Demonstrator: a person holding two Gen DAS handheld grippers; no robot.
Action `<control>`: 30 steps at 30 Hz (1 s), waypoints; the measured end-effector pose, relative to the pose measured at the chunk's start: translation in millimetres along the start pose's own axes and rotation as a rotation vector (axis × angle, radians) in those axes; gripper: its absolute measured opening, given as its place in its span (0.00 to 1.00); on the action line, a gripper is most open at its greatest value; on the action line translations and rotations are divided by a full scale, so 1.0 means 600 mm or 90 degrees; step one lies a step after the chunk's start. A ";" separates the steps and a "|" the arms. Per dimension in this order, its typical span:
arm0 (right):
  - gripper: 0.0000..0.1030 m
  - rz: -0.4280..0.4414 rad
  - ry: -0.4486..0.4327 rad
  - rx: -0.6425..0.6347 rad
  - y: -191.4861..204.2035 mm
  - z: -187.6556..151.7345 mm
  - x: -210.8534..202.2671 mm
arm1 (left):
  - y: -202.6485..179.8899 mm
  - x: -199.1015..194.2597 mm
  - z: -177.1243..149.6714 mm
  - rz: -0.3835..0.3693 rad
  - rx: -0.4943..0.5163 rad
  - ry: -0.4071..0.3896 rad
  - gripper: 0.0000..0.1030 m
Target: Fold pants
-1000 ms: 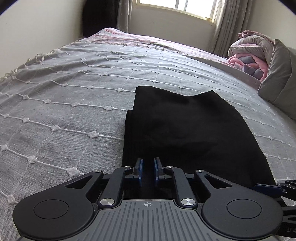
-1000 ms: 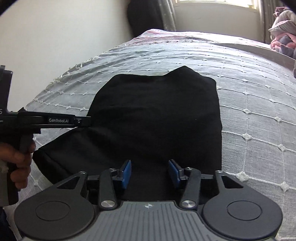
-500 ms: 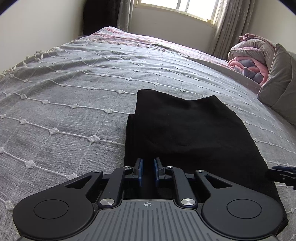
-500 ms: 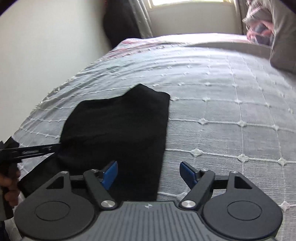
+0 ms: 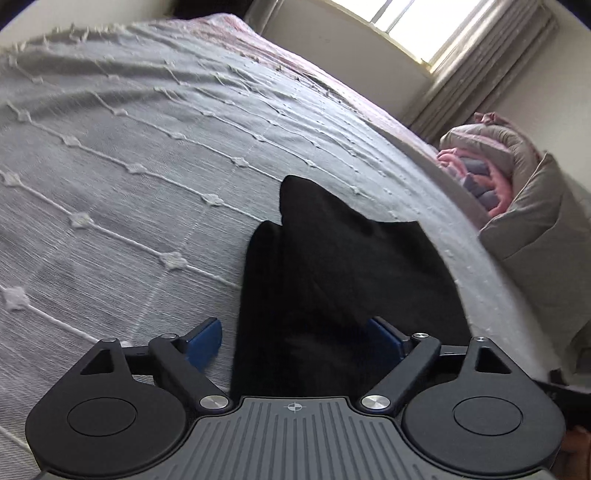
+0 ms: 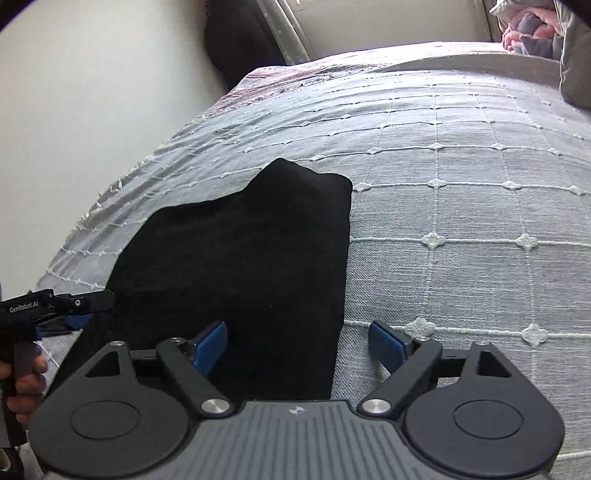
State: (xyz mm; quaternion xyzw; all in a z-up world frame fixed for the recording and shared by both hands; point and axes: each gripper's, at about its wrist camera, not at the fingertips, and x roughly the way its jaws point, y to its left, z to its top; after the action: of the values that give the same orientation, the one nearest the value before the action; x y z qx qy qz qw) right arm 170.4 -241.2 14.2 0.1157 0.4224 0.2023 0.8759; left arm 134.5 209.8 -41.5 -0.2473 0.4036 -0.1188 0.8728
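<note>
The black pants (image 5: 332, 280) lie folded into a compact stack on the grey bedspread (image 5: 122, 155); they also show in the right wrist view (image 6: 243, 266). My left gripper (image 5: 295, 339) is open, its blue pads spread over the near left edge of the stack, holding nothing. My right gripper (image 6: 297, 341) is open and empty, straddling the stack's near right edge. The left gripper also shows at the left of the right wrist view (image 6: 77, 306), beside the stack's left side.
A grey pillow (image 5: 543, 254) and a rolled pink and grey blanket (image 5: 487, 162) sit at the head of the bed on the right. A wall (image 6: 92, 92) runs along the bed's left side. A window with curtains (image 5: 436, 33) is behind.
My left gripper has opened and let go of the pants' near edge, tilting. My right gripper opened wider and shifted to the stack's right edge.
</note>
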 end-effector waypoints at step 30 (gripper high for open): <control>0.10 -0.205 -0.161 -0.098 -0.097 0.077 -0.110 | -0.280 0.144 -0.005 -0.073 0.146 -0.033 0.16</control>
State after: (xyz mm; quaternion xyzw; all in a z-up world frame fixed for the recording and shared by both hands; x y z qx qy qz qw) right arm 184.9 -324.1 66.8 0.0044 0.3052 0.0753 0.9493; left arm 187.1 31.1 -10.4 -0.1715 0.3501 -0.2075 0.8972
